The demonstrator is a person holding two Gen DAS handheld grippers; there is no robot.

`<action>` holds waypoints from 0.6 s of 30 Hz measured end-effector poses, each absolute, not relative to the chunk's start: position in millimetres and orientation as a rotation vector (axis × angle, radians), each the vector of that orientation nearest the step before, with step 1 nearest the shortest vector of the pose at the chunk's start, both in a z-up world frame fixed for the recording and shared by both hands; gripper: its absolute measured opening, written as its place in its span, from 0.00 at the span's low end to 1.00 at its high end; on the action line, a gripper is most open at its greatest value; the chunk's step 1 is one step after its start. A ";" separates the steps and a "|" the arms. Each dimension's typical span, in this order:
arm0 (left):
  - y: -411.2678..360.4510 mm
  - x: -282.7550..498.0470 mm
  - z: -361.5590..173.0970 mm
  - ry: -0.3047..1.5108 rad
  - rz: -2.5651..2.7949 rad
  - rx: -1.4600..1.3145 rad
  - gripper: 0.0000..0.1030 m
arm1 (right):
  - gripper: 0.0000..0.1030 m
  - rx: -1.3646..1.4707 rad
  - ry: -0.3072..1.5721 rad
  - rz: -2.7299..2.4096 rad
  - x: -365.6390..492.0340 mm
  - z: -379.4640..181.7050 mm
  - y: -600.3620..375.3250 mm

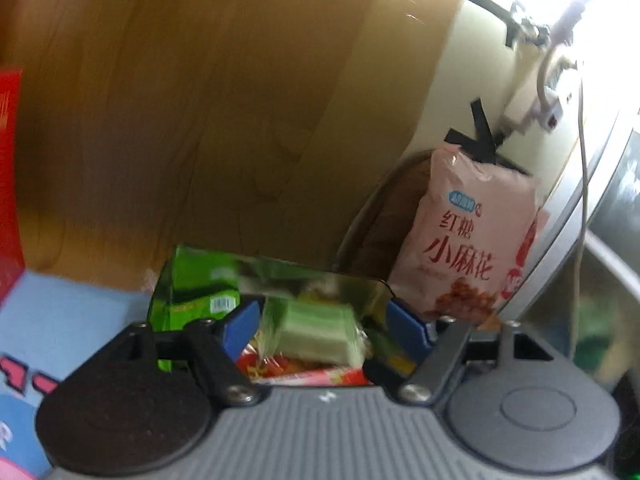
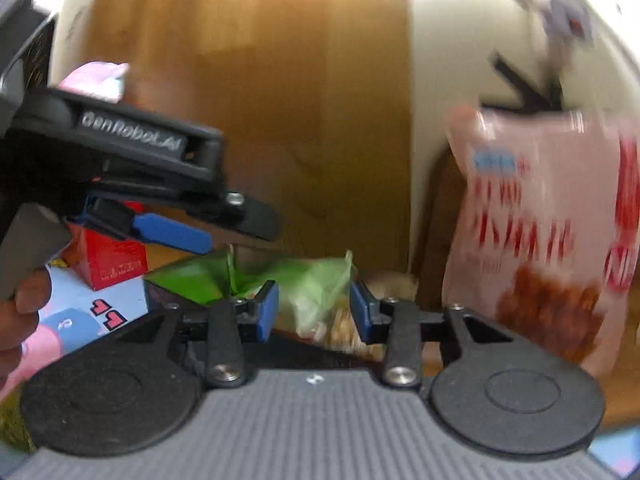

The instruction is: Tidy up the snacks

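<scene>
In the left wrist view my left gripper (image 1: 324, 324) stands open around a pale green wafer pack (image 1: 316, 332), with a gap at each blue pad. The pack lies over red-wrapped snacks (image 1: 304, 372) beside a shiny green box (image 1: 192, 280). My right gripper (image 2: 316, 312) is open too, and a blurred pale green bag (image 2: 316, 300) fills the space just beyond its pads. A tall pink snack bag (image 1: 468, 240) (image 2: 540, 220) stands upright at the right. The left gripper (image 2: 240, 234) also shows in the right wrist view, above the green box (image 2: 184, 280), held by a hand (image 2: 16, 312).
A red box (image 2: 108, 260) (image 1: 10, 160) and a light blue carton (image 1: 60, 320) (image 2: 92, 300) sit at the left. Behind the pink bag is a dark round basket (image 1: 384, 216) against a cream wall (image 1: 472, 80) with cables. The wooden tabletop (image 1: 200, 120) stretches away behind.
</scene>
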State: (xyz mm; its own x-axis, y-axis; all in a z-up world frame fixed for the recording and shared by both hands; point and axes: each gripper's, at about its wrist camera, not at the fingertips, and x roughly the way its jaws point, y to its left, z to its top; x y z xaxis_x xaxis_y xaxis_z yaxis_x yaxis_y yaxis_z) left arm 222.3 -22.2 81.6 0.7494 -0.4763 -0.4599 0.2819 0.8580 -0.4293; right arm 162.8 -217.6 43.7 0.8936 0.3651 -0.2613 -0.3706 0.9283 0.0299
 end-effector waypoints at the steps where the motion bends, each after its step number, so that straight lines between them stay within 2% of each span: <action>1: -17.4 217.6 78.3 0.583 -0.427 -0.355 0.69 | 0.42 0.019 0.271 0.401 161.2 38.2 -225.9; 2: -13.0 211.6 75.8 0.576 -0.415 -0.352 0.69 | 0.45 0.032 0.261 0.412 157.7 35.2 -231.2; 5: 5.7 190.2 66.0 0.576 -0.400 -0.378 0.69 | 0.45 -0.026 0.237 0.401 146.0 38.4 -232.2; 8: 34.2 157.1 58.2 0.592 -0.380 -0.419 0.69 | 0.46 0.035 0.263 0.469 134.5 43.1 -233.6; 12: 76.4 113.0 44.9 0.632 -0.318 -0.451 0.70 | 0.60 0.057 0.329 0.616 111.0 40.8 -222.3; 14: 91.6 95.8 33.7 0.673 -0.311 -0.482 0.70 | 0.64 0.040 0.390 0.710 98.0 34.9 -211.3; 18: 105.0 69.3 17.1 0.720 -0.318 -0.523 0.70 | 0.72 -0.142 0.471 0.851 63.3 16.6 -170.6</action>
